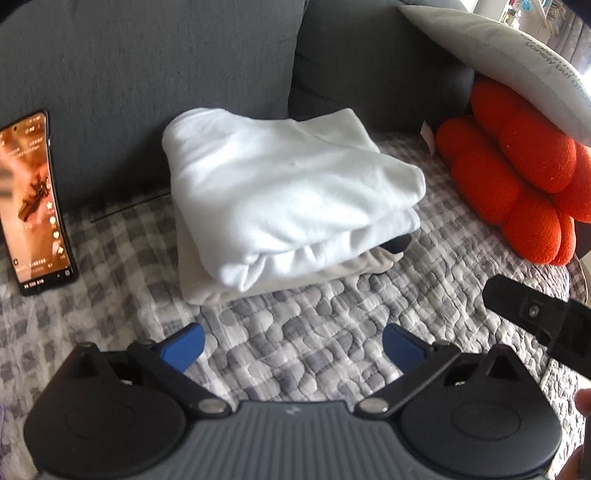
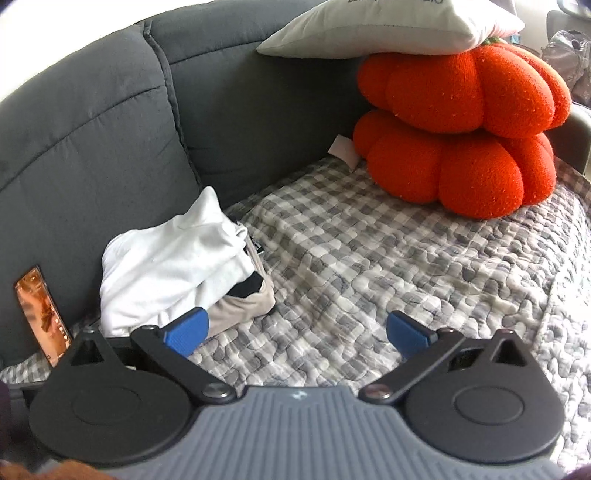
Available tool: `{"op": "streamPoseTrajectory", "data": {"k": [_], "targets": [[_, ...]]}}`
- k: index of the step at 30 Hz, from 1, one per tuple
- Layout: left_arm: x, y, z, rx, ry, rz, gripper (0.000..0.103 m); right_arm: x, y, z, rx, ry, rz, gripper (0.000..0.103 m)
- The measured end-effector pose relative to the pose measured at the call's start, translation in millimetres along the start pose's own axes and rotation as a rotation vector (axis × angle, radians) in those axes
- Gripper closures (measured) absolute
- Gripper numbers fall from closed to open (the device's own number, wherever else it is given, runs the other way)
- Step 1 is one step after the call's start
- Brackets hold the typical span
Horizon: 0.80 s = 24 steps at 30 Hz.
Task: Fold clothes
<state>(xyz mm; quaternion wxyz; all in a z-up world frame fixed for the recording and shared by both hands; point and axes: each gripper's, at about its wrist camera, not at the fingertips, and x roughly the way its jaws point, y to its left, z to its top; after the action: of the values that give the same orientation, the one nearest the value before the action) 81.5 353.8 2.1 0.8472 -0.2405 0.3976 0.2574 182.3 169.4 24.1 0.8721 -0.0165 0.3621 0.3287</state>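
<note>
White fleece, a folded sweatshirt (image 1: 288,192), lies on top of a folded beige garment (image 1: 229,288), the two stacked on the grey-and-white checked quilt (image 1: 332,314) against the dark grey sofa backrest (image 1: 147,55). A bit of black cloth (image 1: 397,243) pokes out between the layers. The left gripper (image 1: 293,349) hangs just short of the stack, blue pads spread wide with nothing between them. The right gripper (image 2: 297,334) is likewise spread and empty, the stack beside its left finger. A lit phone (image 1: 35,203) leans on the backrest; orange pumpkin cushions (image 2: 461,129) sit under a grey pillow (image 2: 388,29).
</note>
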Motion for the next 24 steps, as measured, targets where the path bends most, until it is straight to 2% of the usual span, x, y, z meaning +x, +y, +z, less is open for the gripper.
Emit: {"op": "streamPoseTrajectory", "data": {"k": [19, 21, 24], "targets": [[-2.7, 3.1, 2.6, -0.027, -0.004, 0.014, 0.0, 0.0, 9.4, 0.7, -0.015, -0.004, 0.014, 0.0], [-7.6, 2.3, 2.9, -0.031, 0.002, 0.015, 0.0, -4.6, 12.5, 3.1, -0.004, 0.007, 0.015, 0.0], [-28.4, 0.4, -1.4, -0.021, -0.022, 0.027, 0.0, -29.6, 19.3, 4.0, -0.011, -0.007, 0.062, 0.0]]}}
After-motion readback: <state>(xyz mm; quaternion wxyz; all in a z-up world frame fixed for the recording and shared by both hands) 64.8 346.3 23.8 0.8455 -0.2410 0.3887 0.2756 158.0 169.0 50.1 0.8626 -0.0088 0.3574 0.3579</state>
